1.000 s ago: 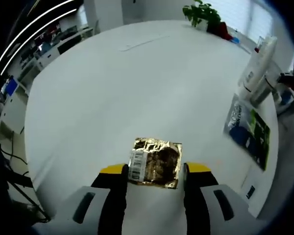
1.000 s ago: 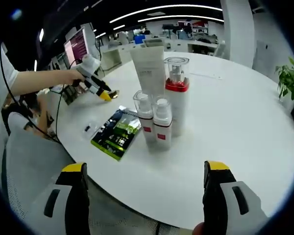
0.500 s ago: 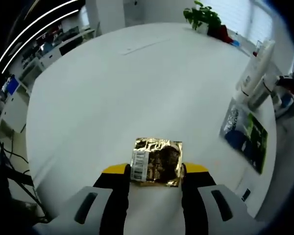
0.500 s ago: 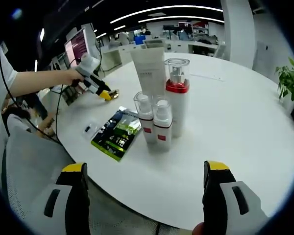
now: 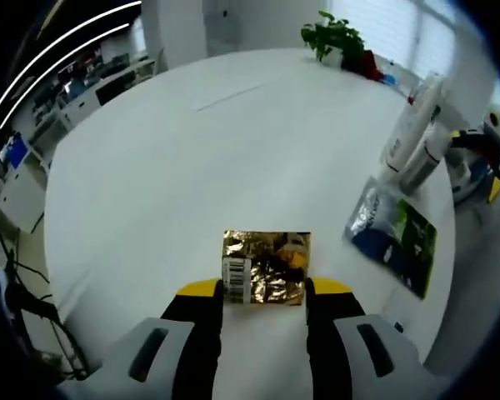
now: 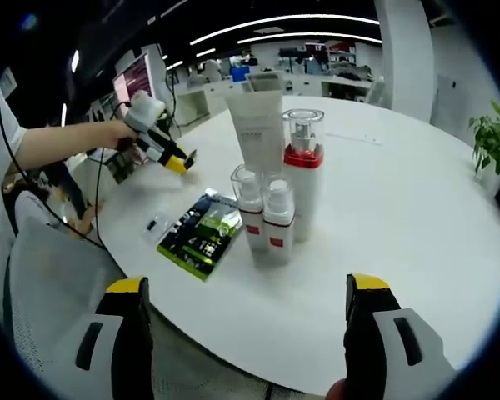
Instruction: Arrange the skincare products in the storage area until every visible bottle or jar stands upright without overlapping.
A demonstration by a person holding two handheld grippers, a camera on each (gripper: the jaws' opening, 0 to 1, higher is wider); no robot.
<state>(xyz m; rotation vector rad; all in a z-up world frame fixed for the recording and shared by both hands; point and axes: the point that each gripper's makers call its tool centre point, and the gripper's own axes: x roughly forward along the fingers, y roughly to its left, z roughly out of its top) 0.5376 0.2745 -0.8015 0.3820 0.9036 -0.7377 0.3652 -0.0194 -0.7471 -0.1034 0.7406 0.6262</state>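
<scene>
The left gripper point(image 5: 263, 287) is pinching a gold sachet point(image 5: 266, 267) just above the table point(image 5: 167, 158), well apart from the upright bottles point(image 6: 277, 196). The right gripper point(image 6: 246, 293) is hanging spread wide, holding nothing. Risk: the thin foil is likely to slip or crumple, or land overlapping the green packet point(image 6: 200, 233).

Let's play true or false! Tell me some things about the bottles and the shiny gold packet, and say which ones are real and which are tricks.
1. The left gripper is shut on the gold foil packet. True.
2. The skincare bottles are lying on their sides. False: they stand upright, grouped together.
3. The green and black packet lies flat on the white table beside the bottles. True.
4. The right gripper holds a bottle. False: its jaws are wide apart, with nothing between them.
5. A potted plant stands at the table's far edge. True.
</scene>
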